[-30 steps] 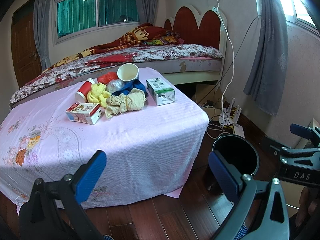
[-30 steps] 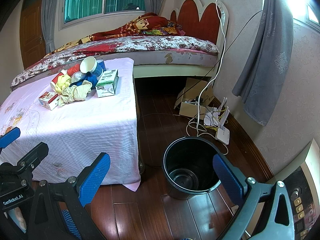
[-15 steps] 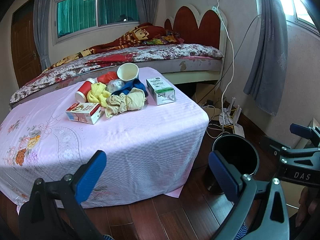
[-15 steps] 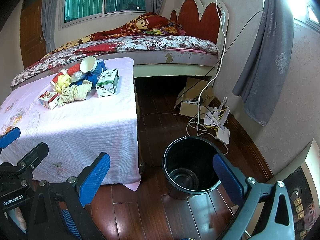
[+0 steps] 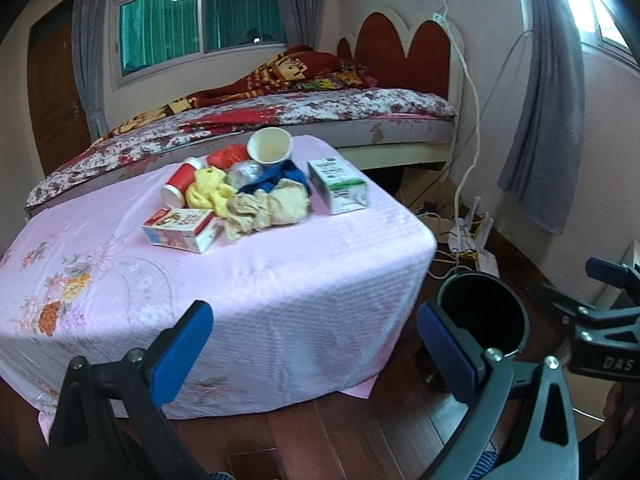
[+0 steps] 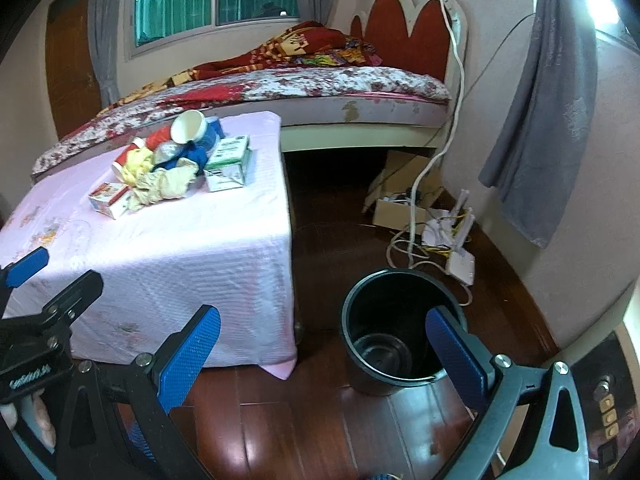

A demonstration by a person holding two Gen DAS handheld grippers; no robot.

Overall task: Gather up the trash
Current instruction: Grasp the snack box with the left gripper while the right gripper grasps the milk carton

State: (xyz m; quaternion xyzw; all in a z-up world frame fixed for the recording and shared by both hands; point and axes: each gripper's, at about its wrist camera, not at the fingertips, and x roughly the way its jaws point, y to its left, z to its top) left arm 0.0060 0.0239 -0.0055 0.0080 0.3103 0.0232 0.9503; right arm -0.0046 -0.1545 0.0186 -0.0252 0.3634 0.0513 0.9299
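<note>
Both the left gripper [image 5: 314, 334] and the right gripper [image 6: 322, 340] hang with jaws wide apart, holding nothing. The trash, a heap of paper cups, crumpled yellow cloths [image 5: 244, 200] and small cardboard cartons, lies near the far edge of the pink-clothed counter [image 5: 260, 280]. The round black plastic bin [image 6: 396, 344] stands on the wooden floor just off the counter's near right corner.

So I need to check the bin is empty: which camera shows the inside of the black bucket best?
The right wrist view: the black bucket shows its open mouth and bare bottom. In the left wrist view, fingers hide part of it.
</note>
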